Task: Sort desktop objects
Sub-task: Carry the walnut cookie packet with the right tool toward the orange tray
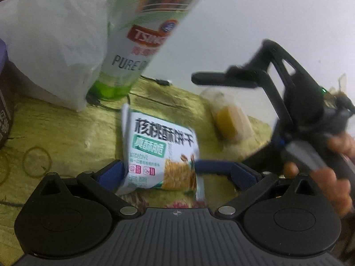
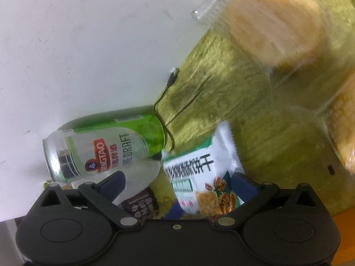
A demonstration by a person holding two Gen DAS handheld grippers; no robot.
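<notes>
Your left claw [image 1: 159, 168] is clamped on the biscuit packet [image 1: 159, 153], one blue finger [image 1: 111, 174] on each side, holding it just above the green tabletop [image 1: 66, 128]. Your right claw [image 2: 177, 184] stands apart and holds nothing; the same packet [image 2: 199, 177] shows just ahead of its fingers. By my reading, the sort is barely begun. The beer can [image 1: 142, 40] stands at the back by the white bag [image 1: 57, 51], a clear pastry box [image 1: 230, 119] sits to the right, a dark box [image 2: 139, 204] lies near the bag, and a cable [image 2: 168, 110] trails across. No sorted pile shows anywhere, so all these look left to place.
</notes>
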